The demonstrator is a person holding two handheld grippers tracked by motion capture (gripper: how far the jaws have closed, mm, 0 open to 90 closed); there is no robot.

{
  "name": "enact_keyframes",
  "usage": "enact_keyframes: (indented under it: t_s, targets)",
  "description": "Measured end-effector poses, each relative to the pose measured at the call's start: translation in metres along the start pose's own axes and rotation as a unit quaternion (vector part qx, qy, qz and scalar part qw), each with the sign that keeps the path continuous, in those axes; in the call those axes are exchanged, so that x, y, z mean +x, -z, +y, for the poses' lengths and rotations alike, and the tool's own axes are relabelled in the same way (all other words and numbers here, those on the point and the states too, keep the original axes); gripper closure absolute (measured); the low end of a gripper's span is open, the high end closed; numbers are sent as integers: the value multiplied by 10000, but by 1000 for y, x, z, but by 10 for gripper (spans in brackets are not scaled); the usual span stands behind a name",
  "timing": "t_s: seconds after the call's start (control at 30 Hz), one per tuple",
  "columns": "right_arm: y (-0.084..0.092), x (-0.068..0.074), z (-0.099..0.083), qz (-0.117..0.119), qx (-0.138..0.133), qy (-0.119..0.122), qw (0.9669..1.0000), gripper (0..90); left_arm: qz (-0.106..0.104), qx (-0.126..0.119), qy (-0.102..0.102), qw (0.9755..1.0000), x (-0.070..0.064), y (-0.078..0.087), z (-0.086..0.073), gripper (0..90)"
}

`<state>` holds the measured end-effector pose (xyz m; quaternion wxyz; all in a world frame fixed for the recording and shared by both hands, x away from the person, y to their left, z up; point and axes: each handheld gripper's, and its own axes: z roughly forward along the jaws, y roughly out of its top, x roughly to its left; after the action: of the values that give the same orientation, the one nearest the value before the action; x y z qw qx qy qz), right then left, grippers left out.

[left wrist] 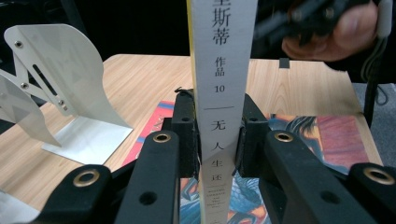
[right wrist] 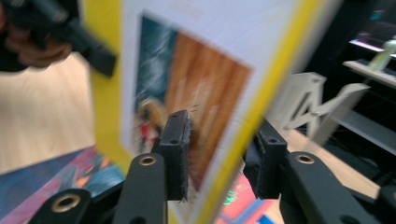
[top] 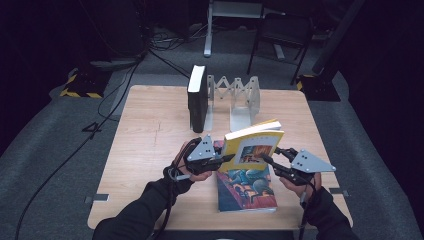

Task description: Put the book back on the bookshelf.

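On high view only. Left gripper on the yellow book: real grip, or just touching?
Observer: Real grip. In the left gripper view, the left gripper has both pads pressed against the white spine of the yellow book.
Operator: And the right one?
Observer: Not clamped. The right gripper straddles the book's page edge, and its far pad looks to stand a little off the book, so the jaws are open.
Operator: Spine text readable?
Observer: Yes. It has black Chinese characters and the number 10, printed down the spine.
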<state>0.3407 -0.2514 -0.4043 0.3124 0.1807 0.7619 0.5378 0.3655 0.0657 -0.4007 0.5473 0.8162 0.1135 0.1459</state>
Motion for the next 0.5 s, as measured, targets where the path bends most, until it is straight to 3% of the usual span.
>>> enact_keyframes:
  t_s: [0.1, 0.17, 0.3, 0.5]
  targets:
    - [2, -13, -2, -34, 73, -326, 9994, 501, -36, -29, -3, 10000, 1, 0, -1, 744]
    - [-3, -19, -6, 95, 159, -526, 9984, 453, -52, -25, -17, 10000, 1, 0, -1, 744]
    - [-16, -17, -9, 345, 343, -545, 9973, 455, -70, -78, -81, 9999, 0, -3, 0, 740]
    - [-20, -12, -6, 240, 329, -478, 9980, 476, -44, -221, -39, 9997, 2, -6, 4, 706]
